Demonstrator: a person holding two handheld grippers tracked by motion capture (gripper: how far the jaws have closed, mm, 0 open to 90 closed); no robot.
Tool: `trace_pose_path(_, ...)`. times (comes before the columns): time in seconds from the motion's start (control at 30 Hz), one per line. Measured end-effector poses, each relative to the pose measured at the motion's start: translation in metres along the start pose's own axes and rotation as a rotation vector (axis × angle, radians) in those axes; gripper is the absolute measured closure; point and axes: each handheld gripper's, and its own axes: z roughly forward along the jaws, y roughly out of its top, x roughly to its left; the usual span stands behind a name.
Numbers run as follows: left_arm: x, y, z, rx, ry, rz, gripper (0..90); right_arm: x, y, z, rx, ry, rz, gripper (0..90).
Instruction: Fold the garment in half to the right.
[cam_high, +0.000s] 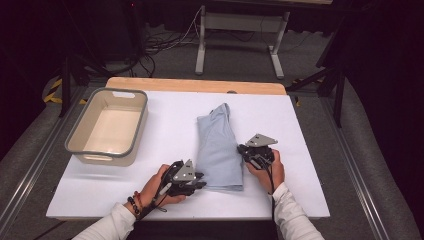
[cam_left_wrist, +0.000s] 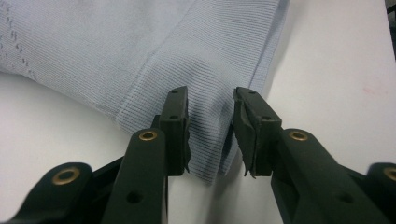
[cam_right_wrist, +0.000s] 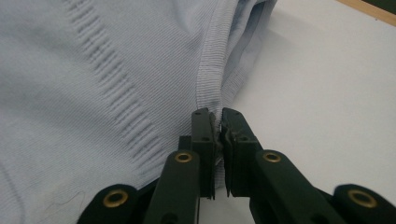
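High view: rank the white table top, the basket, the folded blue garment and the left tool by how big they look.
1. White table top
2. Basket and blue garment: the basket looks somewhat bigger, but close enough that I won't split them firmly.
3. Left tool, nearest the camera yet smallest.

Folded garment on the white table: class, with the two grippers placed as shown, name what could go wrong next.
1. The left gripper is open astride the folded garment's corner; closing may catch only some layers.
2. The right gripper is shut on a thin ribbed edge; it could slip out when lifted.
3. With one side unheld, lifting may undo the fold.
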Motion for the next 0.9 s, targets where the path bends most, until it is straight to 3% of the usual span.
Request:
trace_pose_path(0.17,0.0,0.003,-0.012,-0.047,0.012,-0.013,55.0,0.001,0.0,-0.003,-0.013,-0.01,-0.01,82.3)
trace_pose_path(0.2,0.001,0.003,-0.016,-0.066,0.038,-0.024,49.9,0.0,0.0,-0.004,-0.019,-0.007,-0.008,81.9)
trace_pose_path(0.23,0.004,0.003,-0.02,-0.076,0.068,-0.039,37.1,0.0,0.0,-0.009,-0.035,-0.001,-0.014,82.5)
trace_pose_path(0.3,0.009,0.001,-0.024,-0.109,0.115,-0.092,34.7,0.0,0.0,-0.012,-0.034,0.0,-0.027,83.0)
trace_pose_path(0.4,0.017,-0.003,-0.024,-0.094,0.13,-0.139,20.4,-0.004,-0.001,-0.02,-0.053,0.015,-0.021,83.4)
trace_pose_path(0.5,0.018,-0.004,-0.016,-0.072,0.097,-0.157,17.0,-0.006,0.001,-0.028,-0.09,0.027,0.001,80.7)
trace_pose_path(0.57,0.018,-0.003,-0.01,-0.049,0.098,-0.159,17.0,-0.006,0.003,-0.031,-0.104,0.04,0.01,74.6)
trace_pose_path(0.6,0.019,-0.003,-0.008,-0.043,0.09,-0.157,17.0,-0.006,0.004,-0.032,-0.106,0.035,0.014,70.5)
trace_pose_path(0.7,0.019,-0.002,0.001,-0.017,0.083,-0.164,17.7,-0.008,0.004,-0.035,-0.111,0.016,0.016,69.0)
trace_pose_path(0.77,0.019,-0.001,0.005,-0.001,0.074,-0.164,18.4,-0.01,0.003,-0.037,-0.117,0.012,0.024,72.6)
trace_pose_path(0.8,0.018,-0.001,0.008,0.028,0.073,-0.15,20.6,-0.009,0.003,-0.039,-0.129,0.042,0.012,78.9)
trace_pose_path(0.83,0.018,-0.001,0.008,0.028,0.073,-0.15,21.0,-0.009,0.003,-0.039,-0.129,0.042,0.012,78.9)
trace_pose_path(0.9,0.019,0.0,0.009,0.03,0.062,-0.159,21.6,-0.008,0.003,-0.04,-0.14,0.091,0.009,85.3)
